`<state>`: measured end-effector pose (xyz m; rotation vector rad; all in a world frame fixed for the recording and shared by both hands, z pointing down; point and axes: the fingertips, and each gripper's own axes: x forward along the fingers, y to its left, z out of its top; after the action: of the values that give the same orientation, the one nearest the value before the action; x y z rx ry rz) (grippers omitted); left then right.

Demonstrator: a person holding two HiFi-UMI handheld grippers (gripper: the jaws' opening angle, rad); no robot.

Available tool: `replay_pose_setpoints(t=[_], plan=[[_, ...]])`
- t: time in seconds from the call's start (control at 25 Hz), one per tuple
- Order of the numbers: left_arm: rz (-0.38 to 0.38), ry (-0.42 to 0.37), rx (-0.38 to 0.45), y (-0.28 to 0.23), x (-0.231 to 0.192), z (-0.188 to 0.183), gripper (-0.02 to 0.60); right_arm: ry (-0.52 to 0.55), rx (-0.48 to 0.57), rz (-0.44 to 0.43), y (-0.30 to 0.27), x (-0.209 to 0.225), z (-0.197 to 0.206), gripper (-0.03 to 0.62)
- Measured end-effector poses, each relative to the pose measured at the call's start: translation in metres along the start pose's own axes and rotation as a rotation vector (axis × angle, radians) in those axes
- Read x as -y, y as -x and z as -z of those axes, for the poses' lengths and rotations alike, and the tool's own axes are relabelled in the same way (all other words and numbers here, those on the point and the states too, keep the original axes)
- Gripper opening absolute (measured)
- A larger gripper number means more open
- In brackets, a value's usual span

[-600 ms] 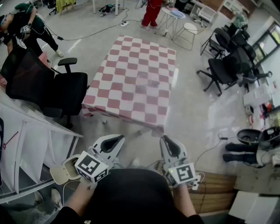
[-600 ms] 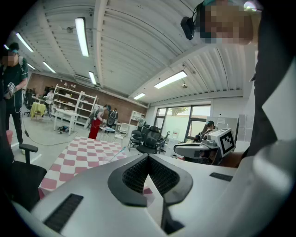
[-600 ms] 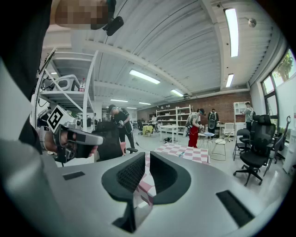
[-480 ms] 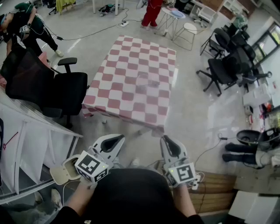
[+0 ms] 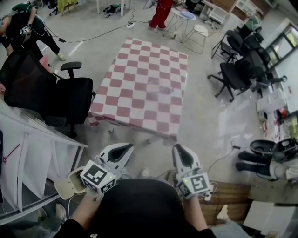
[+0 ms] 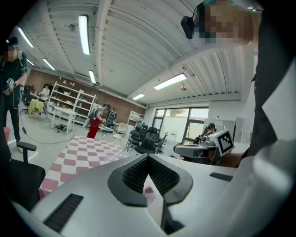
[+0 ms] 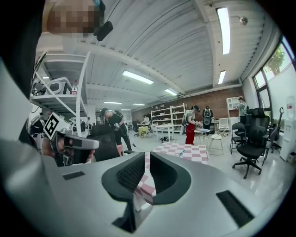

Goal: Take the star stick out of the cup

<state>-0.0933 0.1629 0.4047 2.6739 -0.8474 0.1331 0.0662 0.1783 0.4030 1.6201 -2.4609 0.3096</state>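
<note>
The table with the red-and-white checkered cloth (image 5: 139, 93) stands a few steps ahead of me. A small pale thing (image 5: 160, 88) lies near its middle; it is too blurred to tell the cup from the star stick. In the right gripper view a thin stick-like shape (image 7: 182, 152) rises from the far tabletop. My left gripper (image 5: 125, 148) and right gripper (image 5: 179, 149) are held close to my body, far short of the table. The left gripper (image 6: 148, 157) has its jaw tips together with nothing between them. The right gripper (image 7: 147, 155) is shut and empty too.
A black office chair (image 5: 51, 95) stands left of the table and a white rack (image 5: 32, 153) is beside me on the left. More black chairs (image 5: 242, 69) crowd the right. Cables (image 5: 223, 158) run over the floor. People (image 5: 160, 14) work at the back.
The head view has shifted slightly. Both grippers stay where they were, and nothing on the table has moved.
</note>
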Motion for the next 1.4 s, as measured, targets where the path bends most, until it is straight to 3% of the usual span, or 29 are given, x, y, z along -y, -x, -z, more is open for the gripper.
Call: replay_pose_setpoints(t=[0.4,0.68,1.0,1.4], plan=[[0.031,-0.006,-0.016,0.032,-0.041,0.007,0.040,-0.023,0.003,0.071,-0.019,-0.031,0.004,0.044],[0.068,0.004,-0.032,0.027,-0.052,0.012,0.040,-0.039,-0.011,0.109,-0.025,-0.035,0.010,0.044],[0.072,0.004,-0.053,0.000,-0.061,0.011,0.040,-0.050,-0.017,0.108,-0.043,-0.009,0.011,0.044],[0.031,0.011,-0.080,-0.064,-0.075,0.001,0.040,-0.068,-0.034,0.050,-0.081,0.054,0.012,0.044]])
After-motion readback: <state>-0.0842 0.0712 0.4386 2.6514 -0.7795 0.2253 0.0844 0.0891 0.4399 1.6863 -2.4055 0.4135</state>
